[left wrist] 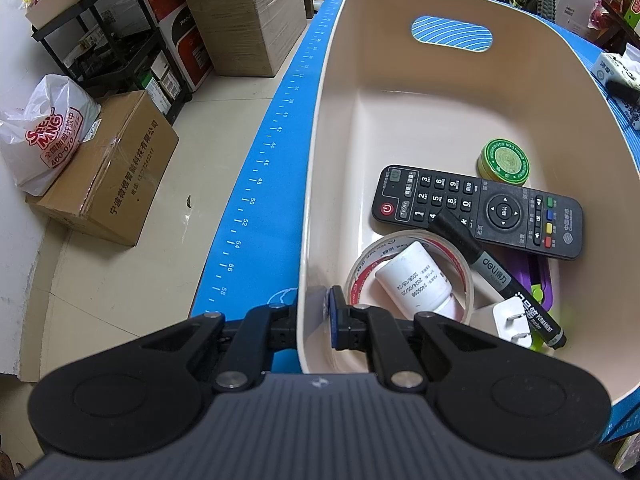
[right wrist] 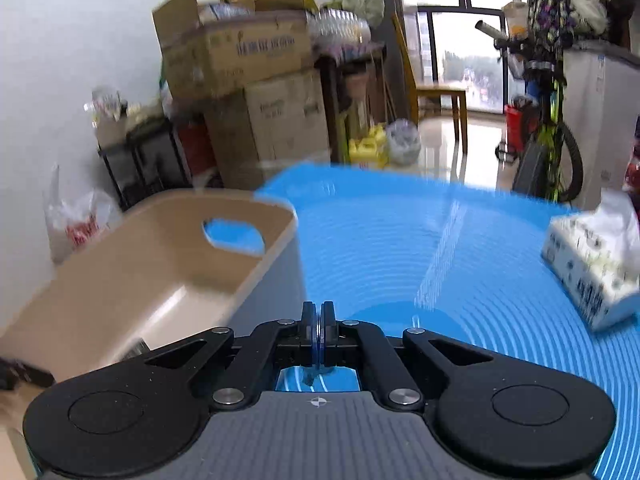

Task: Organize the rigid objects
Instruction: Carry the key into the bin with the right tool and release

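A beige plastic basket [left wrist: 400,92] stands on the blue mat [left wrist: 256,184]. In it lie a black remote [left wrist: 480,210], a green tin [left wrist: 505,162], a tape roll [left wrist: 408,248] around a white bottle [left wrist: 414,280], a black marker [left wrist: 500,276], a white plug [left wrist: 512,322] and a purple item [left wrist: 540,276]. My left gripper [left wrist: 314,320] is shut on the basket's near-left wall, one finger outside, one inside. My right gripper [right wrist: 318,326] is shut and empty above the mat [right wrist: 400,248], right of the basket [right wrist: 152,264].
A tissue pack [right wrist: 592,264] lies on the mat at the right. Cardboard boxes [left wrist: 108,176], a plastic bag [left wrist: 44,132] and a black shelf [left wrist: 100,32] stand on the floor left of the table. A bicycle [right wrist: 548,136] is behind.
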